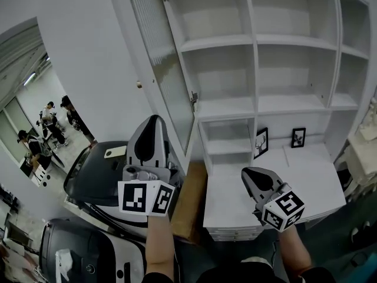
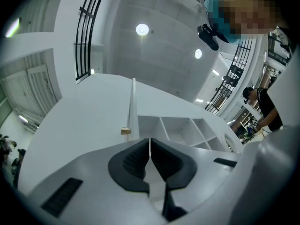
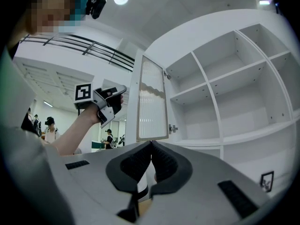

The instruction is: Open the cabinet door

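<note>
While the ribbed-glass cabinet door stands swung open, the left gripper hovers near it, jaws closed on nothing. The right gripper is likewise closed and empty.

The left gripper, at the lower centre-left of the head view, tilts upward with its jaws pressed together and empty. The right gripper, lower right, points level, its jaws also closed on nothing.
</note>
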